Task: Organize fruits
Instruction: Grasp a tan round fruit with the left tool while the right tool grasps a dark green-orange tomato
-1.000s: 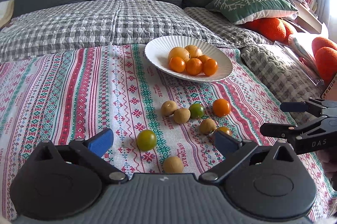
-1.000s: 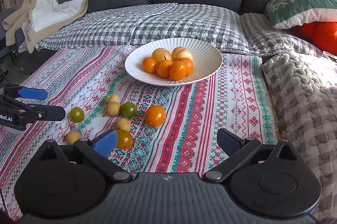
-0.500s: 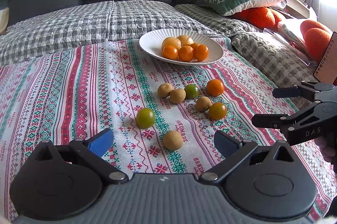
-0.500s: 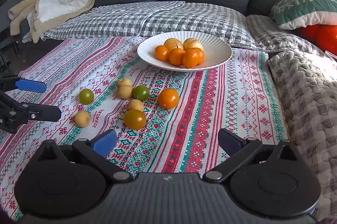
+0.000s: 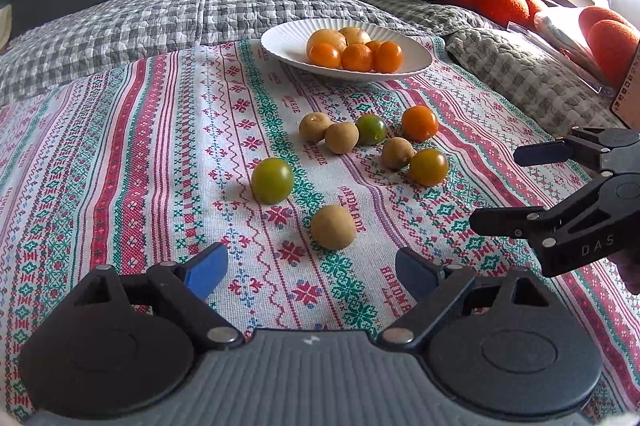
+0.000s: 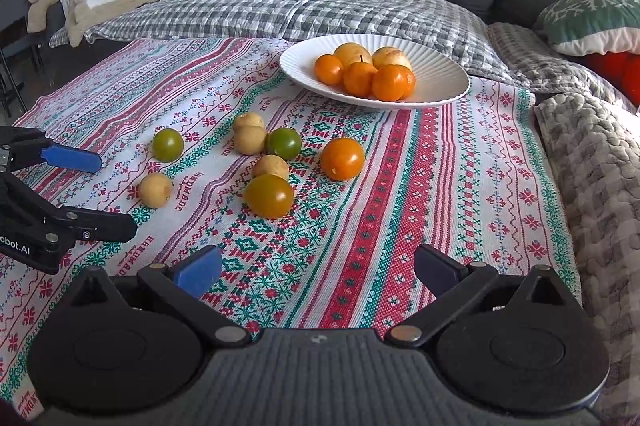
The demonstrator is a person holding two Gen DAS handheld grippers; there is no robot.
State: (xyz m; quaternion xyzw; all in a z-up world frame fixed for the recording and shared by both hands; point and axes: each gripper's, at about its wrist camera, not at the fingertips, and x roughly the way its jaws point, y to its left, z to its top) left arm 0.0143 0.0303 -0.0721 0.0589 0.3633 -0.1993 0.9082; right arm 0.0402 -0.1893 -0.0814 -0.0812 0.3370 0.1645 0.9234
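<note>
The left hand-held gripper, lowered, its empty jaws just narrowed, closes on a tan round fruit lying on the striped woven cloth; the right hand-held gripper gapes empty.

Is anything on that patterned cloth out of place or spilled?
Yes: eight small fruits lie loose on the patterned cloth in front of the white plate, which already holds a neat pile. They include a green one, a tan one and an orange one. Nothing looks damaged or spilled.
</note>
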